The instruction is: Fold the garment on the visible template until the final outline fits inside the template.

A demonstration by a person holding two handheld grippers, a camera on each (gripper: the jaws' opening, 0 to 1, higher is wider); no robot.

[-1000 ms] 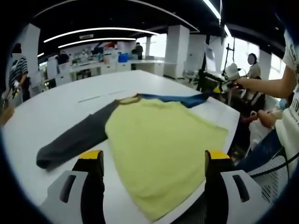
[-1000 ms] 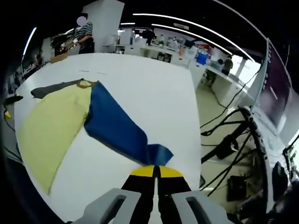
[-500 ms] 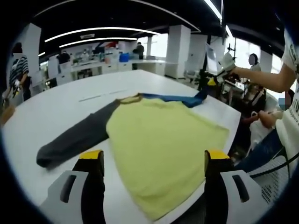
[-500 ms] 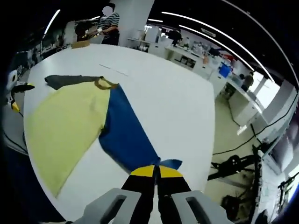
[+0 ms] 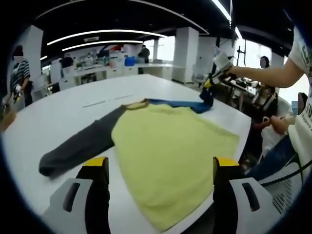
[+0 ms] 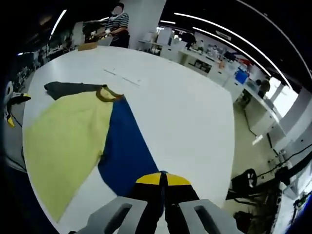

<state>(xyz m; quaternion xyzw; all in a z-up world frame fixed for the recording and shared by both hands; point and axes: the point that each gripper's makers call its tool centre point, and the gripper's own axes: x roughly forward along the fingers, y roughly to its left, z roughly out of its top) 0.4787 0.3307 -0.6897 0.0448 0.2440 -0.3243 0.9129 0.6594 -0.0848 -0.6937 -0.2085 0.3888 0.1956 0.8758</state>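
The garment is spread flat at the centre of the white tabletop, its blue sleeve pinched at the cuff by the right gripper at six o'clock (first fold barely begun), while the left gripper is held wide and empty, so nearly all folding is judged left.

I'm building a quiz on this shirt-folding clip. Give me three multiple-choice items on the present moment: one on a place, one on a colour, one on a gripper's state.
1. Where does the grey sleeve lie?
A. stretched out on the white table
B. folded over the yellow body
C. hanging off the table edge

2. What colour is the sleeve the right gripper holds?
A. red
B. blue
C. grey

3. How do the left gripper's jaws stand?
A. shut on the hem
B. shut on nothing
C. open, over the yellow body

Answers: 1 A, it lies flat beside the body; 2 B, the blue sleeve runs into its closed tips; 3 C, the tips stand wide apart.
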